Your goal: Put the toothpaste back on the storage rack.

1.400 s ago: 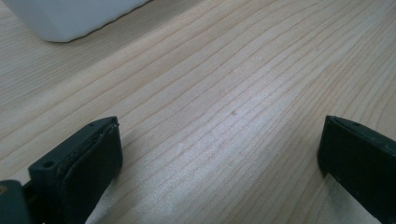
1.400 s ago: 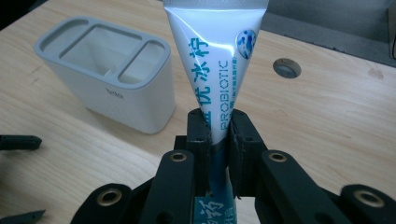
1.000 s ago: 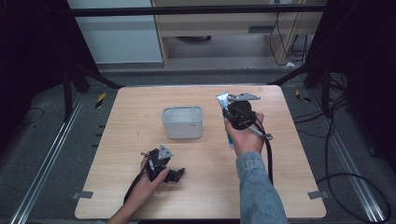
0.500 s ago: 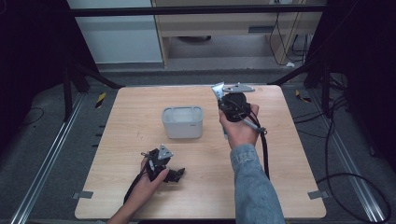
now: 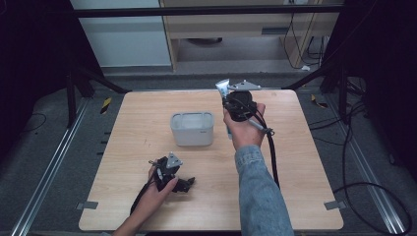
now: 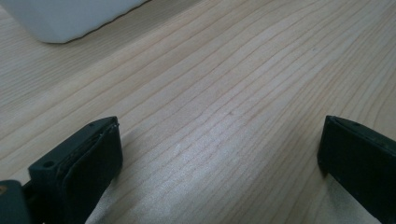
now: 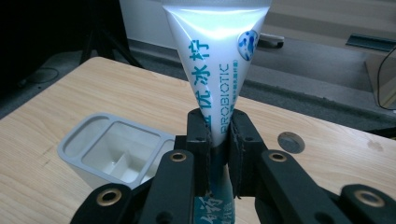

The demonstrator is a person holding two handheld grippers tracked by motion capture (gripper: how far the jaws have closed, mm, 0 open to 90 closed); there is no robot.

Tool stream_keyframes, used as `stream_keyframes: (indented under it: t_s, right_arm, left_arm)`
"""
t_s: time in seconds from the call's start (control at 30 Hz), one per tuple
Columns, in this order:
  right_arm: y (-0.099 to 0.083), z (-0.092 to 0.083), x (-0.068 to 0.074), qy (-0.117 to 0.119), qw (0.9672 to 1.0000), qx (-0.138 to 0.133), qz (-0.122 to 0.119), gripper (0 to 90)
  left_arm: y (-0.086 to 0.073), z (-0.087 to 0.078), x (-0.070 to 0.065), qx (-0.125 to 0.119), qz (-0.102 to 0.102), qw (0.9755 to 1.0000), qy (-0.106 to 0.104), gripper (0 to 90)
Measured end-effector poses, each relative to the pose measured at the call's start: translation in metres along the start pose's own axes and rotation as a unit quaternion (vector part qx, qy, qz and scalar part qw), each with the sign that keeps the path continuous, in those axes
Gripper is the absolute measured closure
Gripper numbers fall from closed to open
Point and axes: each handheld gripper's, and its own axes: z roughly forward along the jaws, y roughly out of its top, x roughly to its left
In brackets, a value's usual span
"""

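My right gripper is raised over the table's far middle, to the right of a grey-white box. In the right gripper view its jaws are shut on a white toothpaste tube with blue lettering, gripped near its narrow middle with the wide flat end up. The tube sticks out above and below the hand. The box is open-topped with inner compartments and lies down to the left of the jaws. My left gripper rests on the table near the front, open, with only bare wood between its fingers.
The wooden table has bare surface to the right and front. A cable hangs from the right gripper along the sleeve. A small round metal disc is set in the tabletop. Dark frame legs and a cabinet stand beyond the far edge.
The right hand has carried the tube leftward and a little higher, closer to the box. The left gripper has stayed where it was.
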Motion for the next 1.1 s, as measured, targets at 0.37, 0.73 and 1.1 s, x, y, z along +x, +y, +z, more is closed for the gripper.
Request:
stream_keyframes:
  t_s: [0.37,0.73,1.1]
  right_arm:
    - [0.014,0.001,0.010,0.011,0.9995,-0.028,-0.004,80.2]
    - [0.025,0.004,0.019,0.005,0.9987,-0.048,-0.017,80.1]
    - [0.041,0.005,0.034,0.002,0.9970,-0.071,-0.032,80.2]
  left_arm:
    - [0.000,0.000,0.000,0.000,0.000,1.0000,0.000,0.0]
    - [0.000,0.000,0.000,0.000,0.000,1.0000,0.000,0.0]
    - [0.000,0.000,0.000,-0.001,0.000,1.0000,0.001,0.0]
